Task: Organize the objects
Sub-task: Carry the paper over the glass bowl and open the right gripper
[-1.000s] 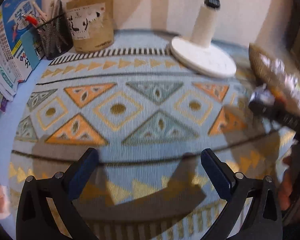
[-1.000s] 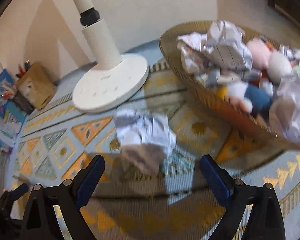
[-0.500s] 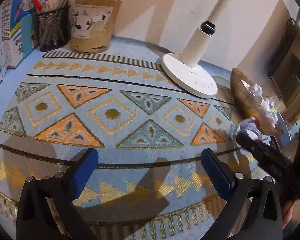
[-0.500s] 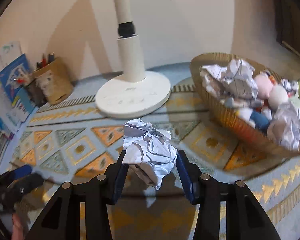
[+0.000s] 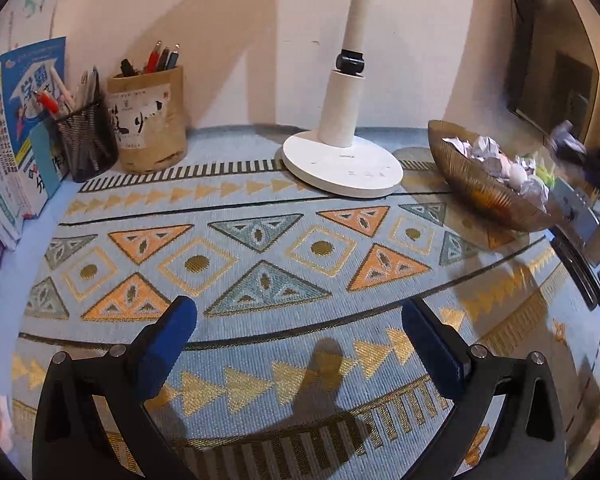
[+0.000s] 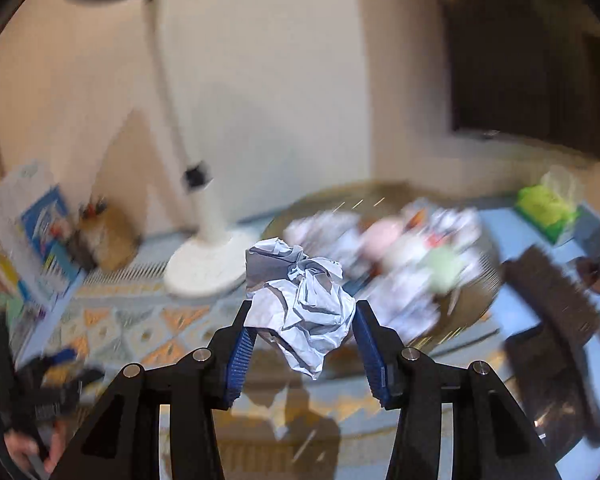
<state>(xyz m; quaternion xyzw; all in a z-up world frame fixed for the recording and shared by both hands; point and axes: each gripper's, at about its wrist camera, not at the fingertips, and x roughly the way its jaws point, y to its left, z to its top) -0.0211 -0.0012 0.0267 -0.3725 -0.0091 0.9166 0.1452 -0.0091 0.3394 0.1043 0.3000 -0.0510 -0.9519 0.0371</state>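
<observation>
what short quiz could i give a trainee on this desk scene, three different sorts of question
1. True or false: the right tongs grip a crumpled paper ball.
2. The left tongs are: A) shut on a pen, B) open with nothing between them, C) shut on a book.
3. Fill in: the bowl beside the lamp base holds more crumpled ____.

Key: 1 true; 2 B; 3 paper.
</observation>
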